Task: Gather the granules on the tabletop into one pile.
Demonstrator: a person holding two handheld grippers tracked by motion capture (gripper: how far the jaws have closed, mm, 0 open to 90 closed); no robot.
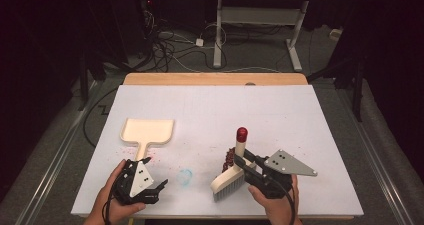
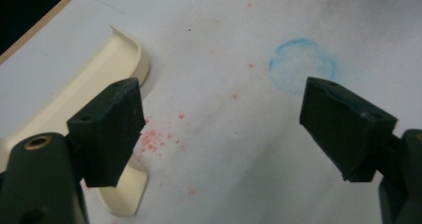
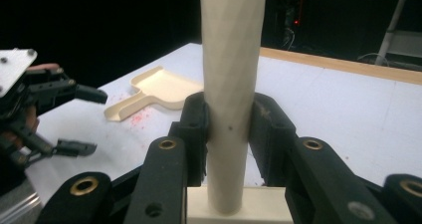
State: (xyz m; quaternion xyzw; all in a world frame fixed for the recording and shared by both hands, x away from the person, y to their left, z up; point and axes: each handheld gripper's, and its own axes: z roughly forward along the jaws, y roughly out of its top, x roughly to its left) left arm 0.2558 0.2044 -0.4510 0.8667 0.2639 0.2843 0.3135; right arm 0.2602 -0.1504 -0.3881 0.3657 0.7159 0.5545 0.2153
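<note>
My right tool (image 1: 246,166) is clamped on the cream handle of a hand brush (image 1: 231,177); in the right gripper view the two black pads press the round shaft (image 3: 231,84) from either side, just above the brush's block. The brush stands nearly upright at the near right of the white surface (image 1: 280,115), grey bristles resting on the sheet and the red handle tip (image 1: 242,133) pointing away from me. A small heap of dark red crumbs (image 1: 229,158) lies against the far side of the brush head.

My left tool (image 1: 154,174) rests low at the near left, its jaws wide apart with nothing between them. In the left gripper view the left pad (image 2: 112,129) sits over the end of the dustpan's handle; I cannot tell whether it touches.

The cream dustpan (image 1: 148,131) lies flat on the left of the surface, handle toward me, with loose red specks (image 2: 153,139) scattered beside that handle. A faint blue ring (image 1: 185,176) is marked on the sheet between the two tools.
</note>
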